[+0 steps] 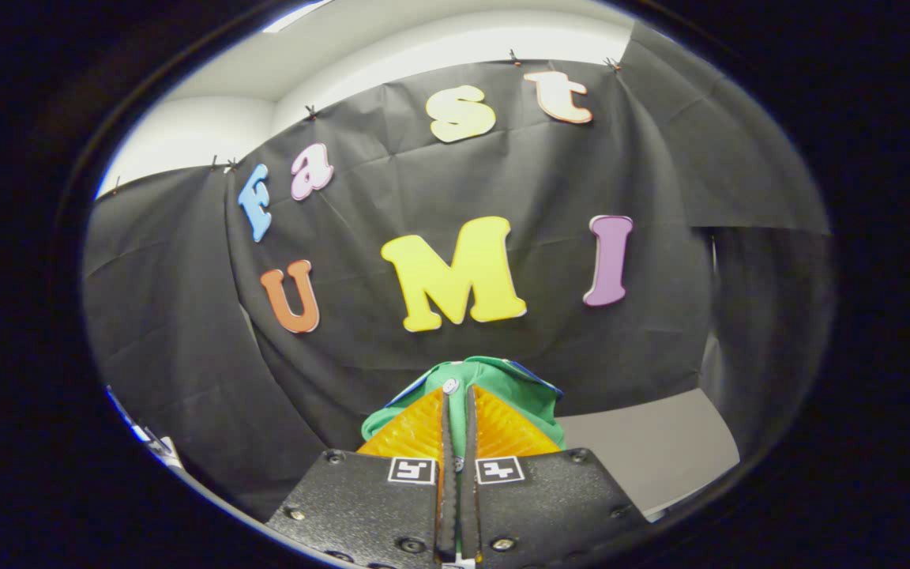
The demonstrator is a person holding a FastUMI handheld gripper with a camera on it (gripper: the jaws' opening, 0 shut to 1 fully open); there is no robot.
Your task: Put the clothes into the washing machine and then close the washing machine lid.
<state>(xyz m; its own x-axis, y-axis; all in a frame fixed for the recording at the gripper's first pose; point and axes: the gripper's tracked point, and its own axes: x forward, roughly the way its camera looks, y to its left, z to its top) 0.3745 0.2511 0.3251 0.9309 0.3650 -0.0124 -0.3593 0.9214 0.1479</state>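
Note:
My gripper is raised and points at the booth's black cloth wall. Its two fingers stand almost together, pressed on a green garment. The cloth bunches up around and just beyond the fingertips, with a blue trim along its edges and a small white button near the tips. The rest of the garment hangs out of sight below the fingers.
A grey table surface lies low to the right of the fingers, in front of the black cloth wall. A small white and blue object shows low on the far left.

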